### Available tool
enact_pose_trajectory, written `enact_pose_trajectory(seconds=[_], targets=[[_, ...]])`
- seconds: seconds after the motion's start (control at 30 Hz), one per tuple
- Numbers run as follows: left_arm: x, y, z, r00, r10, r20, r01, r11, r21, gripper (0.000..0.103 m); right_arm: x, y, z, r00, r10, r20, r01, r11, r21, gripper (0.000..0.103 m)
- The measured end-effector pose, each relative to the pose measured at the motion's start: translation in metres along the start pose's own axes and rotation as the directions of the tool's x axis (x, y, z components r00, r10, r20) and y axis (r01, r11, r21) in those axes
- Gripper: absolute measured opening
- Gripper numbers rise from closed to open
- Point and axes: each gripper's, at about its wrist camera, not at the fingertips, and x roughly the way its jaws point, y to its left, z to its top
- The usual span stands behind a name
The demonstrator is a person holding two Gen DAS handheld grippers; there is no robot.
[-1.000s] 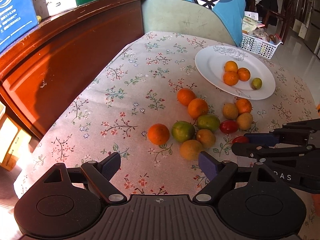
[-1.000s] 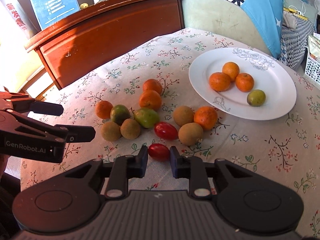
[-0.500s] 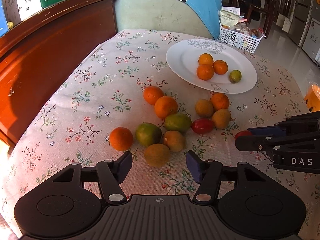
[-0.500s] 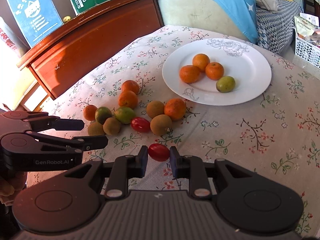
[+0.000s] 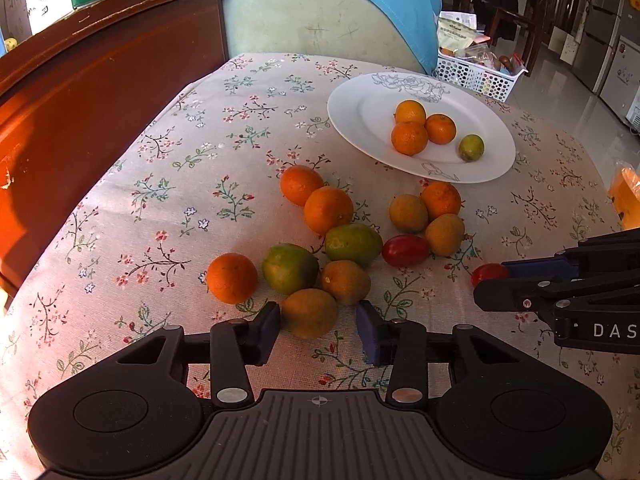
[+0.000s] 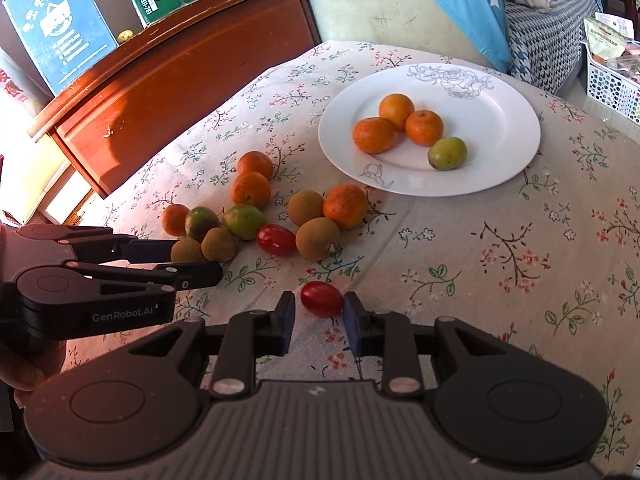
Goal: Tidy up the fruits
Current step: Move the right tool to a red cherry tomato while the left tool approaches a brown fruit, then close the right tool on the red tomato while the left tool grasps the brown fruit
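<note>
A loose pile of oranges, green and brown fruits and a red tomato (image 5: 405,251) lies on the floral tablecloth. The white plate (image 5: 492,160) (image 6: 500,120) behind it holds three oranges and one green fruit. My left gripper (image 5: 318,326) (image 6: 196,260) is closing around the nearest brown fruit (image 5: 310,312); a gap still shows at the right pad. My right gripper (image 6: 318,310) (image 5: 490,280) is opening. A small red tomato (image 6: 322,299) lies on the cloth between its pads, with a gap at the left pad.
A wooden cabinet (image 6: 180,80) with cardboard boxes (image 6: 56,28) on top stands along the left side. A green chair back (image 5: 320,28) draped in blue cloth is behind the table. A white basket (image 5: 476,76) sits far right, and an orange object (image 5: 626,200) at the right edge.
The left gripper's jaws have narrowed and it has come down around the nearest brown fruit. The right gripper's pads, which pressed the small red tomato, have parted slightly.
</note>
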Motion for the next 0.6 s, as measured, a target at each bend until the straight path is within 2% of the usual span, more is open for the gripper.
enact_pose_trajectory(seconds=[0.2, 0.27, 0.37, 0.6], targets=[[0.0002, -0.0007, 0.0, 1.0, 0.001, 0.003, -0.001, 1.0, 0.007, 0.039, 0.0013, 0.0014, 0.0, 1.0, -0.009, 0.008, 0.009, 1.0, -0.012, 0.028], [-0.0002, -0.0016, 0.0003, 1.0, 0.005, 0.003, -0.005, 1.0, 0.013, 0.036, 0.0013, 0.0021, -0.0004, 1.0, -0.012, 0.011, 0.012, 1.0, -0.018, 0.028], [-0.0015, -0.0007, 0.0002, 1.0, 0.016, -0.002, -0.016, 1.0, 0.01, 0.027, 0.0018, 0.0028, -0.0006, 1.0, -0.016, 0.015, 0.016, 1.0, -0.024, 0.028], [-0.0063, 0.0011, -0.0006, 1.0, 0.022, -0.014, -0.022, 1.0, -0.003, 0.027, 0.002, 0.0032, -0.0001, 0.999, -0.025, 0.02, 0.025, 0.999, -0.032, 0.024]])
